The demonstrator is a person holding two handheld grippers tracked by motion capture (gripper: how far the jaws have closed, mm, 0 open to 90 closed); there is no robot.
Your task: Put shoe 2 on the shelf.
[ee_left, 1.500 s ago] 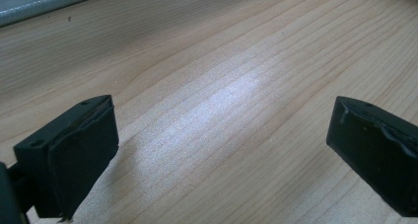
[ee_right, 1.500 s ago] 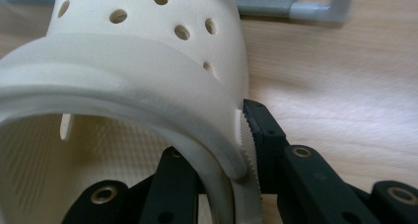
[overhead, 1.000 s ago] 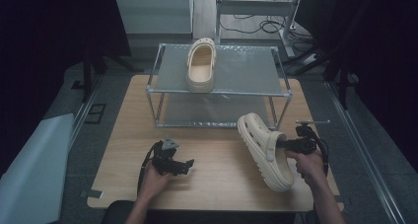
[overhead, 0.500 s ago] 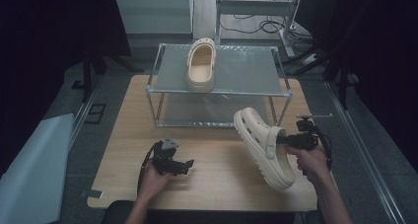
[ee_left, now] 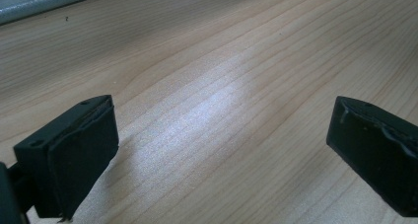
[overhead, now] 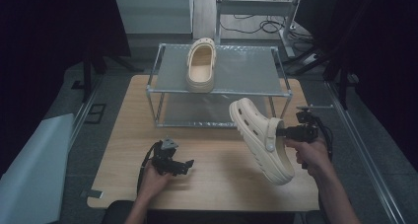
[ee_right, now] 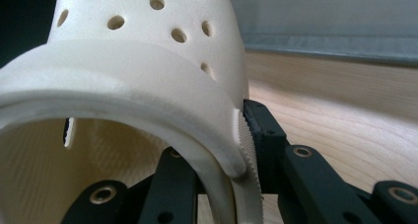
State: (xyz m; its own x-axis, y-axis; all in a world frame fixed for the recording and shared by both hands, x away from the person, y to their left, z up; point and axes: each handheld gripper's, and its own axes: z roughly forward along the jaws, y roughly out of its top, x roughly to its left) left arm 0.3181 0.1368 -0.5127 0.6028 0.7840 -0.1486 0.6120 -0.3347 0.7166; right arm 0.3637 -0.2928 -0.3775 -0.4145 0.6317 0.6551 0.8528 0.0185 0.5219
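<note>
A cream clog (overhead: 260, 139) hangs tilted above the right side of the wooden table (overhead: 217, 184), toe pointing up towards the rack. My right gripper (overhead: 282, 132) is shut on its side wall; in the right gripper view one jaw lies inside the clog (ee_right: 138, 71) and the other presses its outer rim, with my right gripper (ee_right: 231, 160) closed on that wall. A second cream clog (overhead: 200, 65) rests on the top shelf of the metal rack (overhead: 217, 88). My left gripper (overhead: 183, 166) rests on the table at the front left, open, with bare wood between the jaws of my left gripper (ee_left: 222, 150).
The rack stands at the back of the table, its lower level open. A pale sheet (overhead: 29, 169) lies on the floor to the left. Cables (overhead: 256, 21) and dark frame posts stand behind and at the right.
My right gripper has lifted the clog off the table and carried it slightly up and towards the rack. The left gripper has stayed where it was.
</note>
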